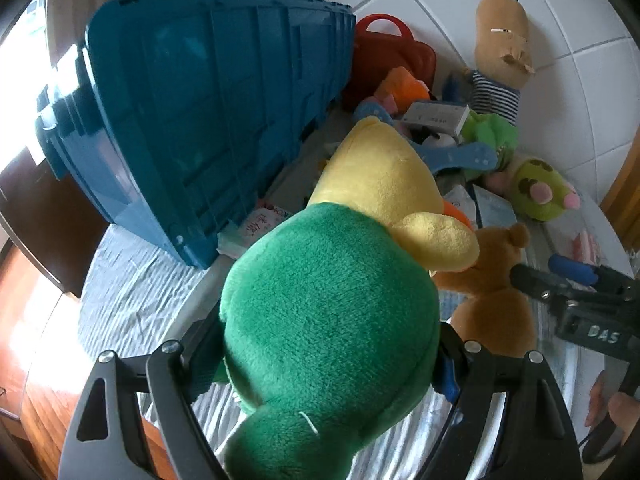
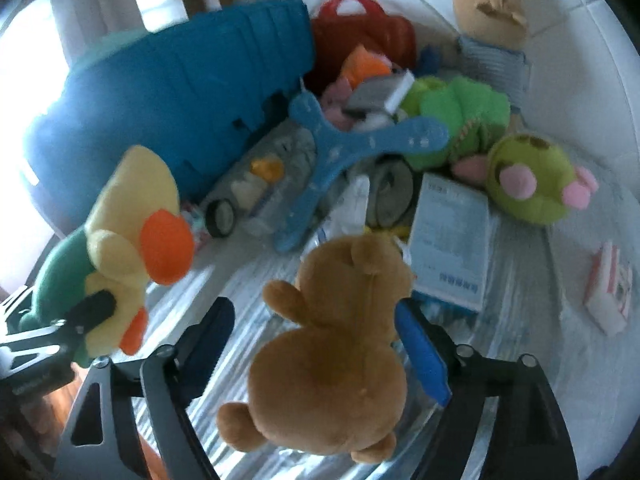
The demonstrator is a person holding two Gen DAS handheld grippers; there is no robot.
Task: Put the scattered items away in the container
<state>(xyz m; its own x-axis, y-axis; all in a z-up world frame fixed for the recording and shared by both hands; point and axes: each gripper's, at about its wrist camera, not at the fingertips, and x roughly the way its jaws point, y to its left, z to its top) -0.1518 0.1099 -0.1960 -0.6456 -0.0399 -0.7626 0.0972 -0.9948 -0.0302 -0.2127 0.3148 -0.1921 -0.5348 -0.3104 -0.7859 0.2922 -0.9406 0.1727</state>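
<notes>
My left gripper is shut on a green and yellow duck plush and holds it above the bed; the plush also shows at the left of the right wrist view. My right gripper has its jaws around a brown teddy bear; the blue right pad touches its side and the left finger stands apart from it. The bear also shows in the left wrist view. The blue container stands at the upper left, its ribbed side toward me; it also shows in the right wrist view.
Scattered items lie by the white tiled wall: a blue boomerang toy, a green frog plush, a tan doll in a striped shirt, a red case, a white box, a small pink packet.
</notes>
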